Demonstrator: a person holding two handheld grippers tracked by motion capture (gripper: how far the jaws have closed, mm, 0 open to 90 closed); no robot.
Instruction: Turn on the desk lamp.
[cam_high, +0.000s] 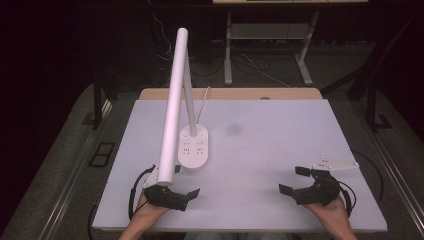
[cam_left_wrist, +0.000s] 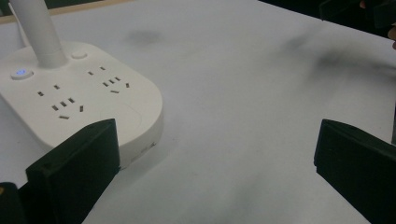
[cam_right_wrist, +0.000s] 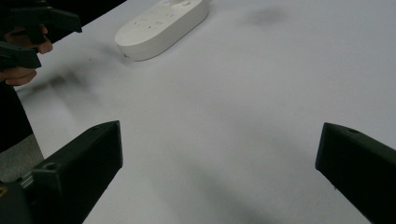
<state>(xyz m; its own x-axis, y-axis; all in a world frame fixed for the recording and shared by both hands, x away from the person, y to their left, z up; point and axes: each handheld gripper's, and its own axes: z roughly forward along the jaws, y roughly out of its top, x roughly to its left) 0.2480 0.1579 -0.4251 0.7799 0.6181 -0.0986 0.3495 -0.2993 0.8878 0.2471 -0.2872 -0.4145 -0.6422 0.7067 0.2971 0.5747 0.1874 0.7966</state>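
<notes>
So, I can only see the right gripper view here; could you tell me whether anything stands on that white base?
Observer: Yes, a white lamp rises from the base; its long head reaches toward the person.
Operator: Thank you. Is the base switched on?
Observer: A small button beside the stem glows blue in the left gripper view.
Operator: And where is the left gripper?
Observer: The left gripper sits just below the lamp head's near end, jaws open, holding nothing.
</notes>
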